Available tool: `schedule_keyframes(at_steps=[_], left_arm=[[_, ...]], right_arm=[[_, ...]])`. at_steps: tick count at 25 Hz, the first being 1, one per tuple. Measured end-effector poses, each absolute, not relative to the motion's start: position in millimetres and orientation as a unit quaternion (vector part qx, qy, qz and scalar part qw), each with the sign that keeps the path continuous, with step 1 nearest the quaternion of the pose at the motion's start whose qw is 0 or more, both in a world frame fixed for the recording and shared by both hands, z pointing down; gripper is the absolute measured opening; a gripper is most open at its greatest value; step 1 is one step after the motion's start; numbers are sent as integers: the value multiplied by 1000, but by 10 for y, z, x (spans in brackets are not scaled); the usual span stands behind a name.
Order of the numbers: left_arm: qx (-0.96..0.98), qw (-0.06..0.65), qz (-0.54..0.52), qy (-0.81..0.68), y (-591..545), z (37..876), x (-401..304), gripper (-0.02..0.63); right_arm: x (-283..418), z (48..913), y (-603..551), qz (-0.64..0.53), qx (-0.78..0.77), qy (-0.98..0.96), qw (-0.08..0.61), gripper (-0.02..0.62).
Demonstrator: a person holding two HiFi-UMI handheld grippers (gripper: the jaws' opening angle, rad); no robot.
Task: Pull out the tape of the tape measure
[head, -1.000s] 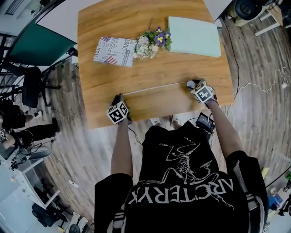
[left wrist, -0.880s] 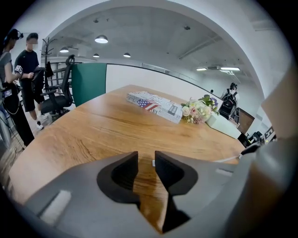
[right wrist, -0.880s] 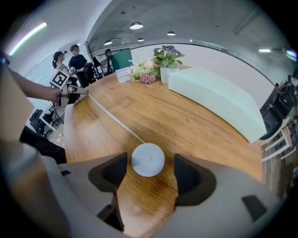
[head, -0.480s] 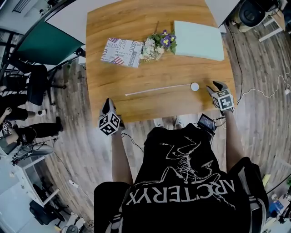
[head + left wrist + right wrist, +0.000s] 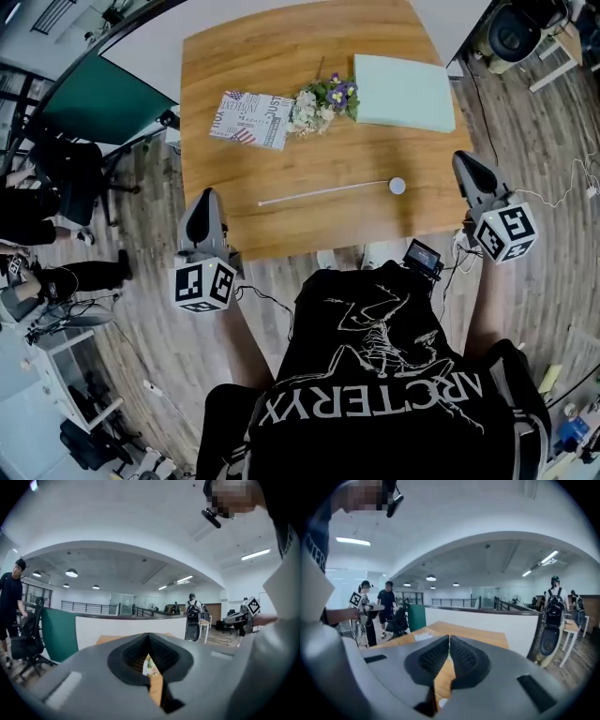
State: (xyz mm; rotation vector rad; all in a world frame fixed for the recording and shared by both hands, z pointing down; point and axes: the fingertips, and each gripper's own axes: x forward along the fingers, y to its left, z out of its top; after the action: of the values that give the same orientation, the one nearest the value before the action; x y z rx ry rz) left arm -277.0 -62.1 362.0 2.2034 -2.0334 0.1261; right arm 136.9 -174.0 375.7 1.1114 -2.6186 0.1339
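The left gripper [image 5: 207, 199] and the right gripper [image 5: 463, 163] are both held off the near edge of the wooden table [image 5: 281, 56]. Each has its jaws pressed together with nothing between them. The tape measure [image 5: 397, 186] lies on the table between the two, touching neither. Its round white case is just left of the right gripper's tip. Its tape [image 5: 323, 192] is drawn out in a thin line, ending ahead and to the right of the left gripper. Farther ahead lie a printed booklet [image 5: 248, 119], a flower bunch [image 5: 323, 97] and a pale green pad [image 5: 403, 92].
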Motion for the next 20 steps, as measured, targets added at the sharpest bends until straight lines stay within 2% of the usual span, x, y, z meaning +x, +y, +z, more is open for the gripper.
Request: schedule_keyframes(at_steps=[3,7,20], left_arm=[[760,26,-6,-650,-730,3171,-2363,11],[787,8,-45,-615,-766,2846,-1916,11],[802,-10,-29,-596,-793,2720,-1497,9]], right_arm=[[853,3371,-1580,25,350,-932,87,9],[484,3111,-1446,6,333,-942,43,8],[230,2754,-1308,-38,314,-948,15,8]])
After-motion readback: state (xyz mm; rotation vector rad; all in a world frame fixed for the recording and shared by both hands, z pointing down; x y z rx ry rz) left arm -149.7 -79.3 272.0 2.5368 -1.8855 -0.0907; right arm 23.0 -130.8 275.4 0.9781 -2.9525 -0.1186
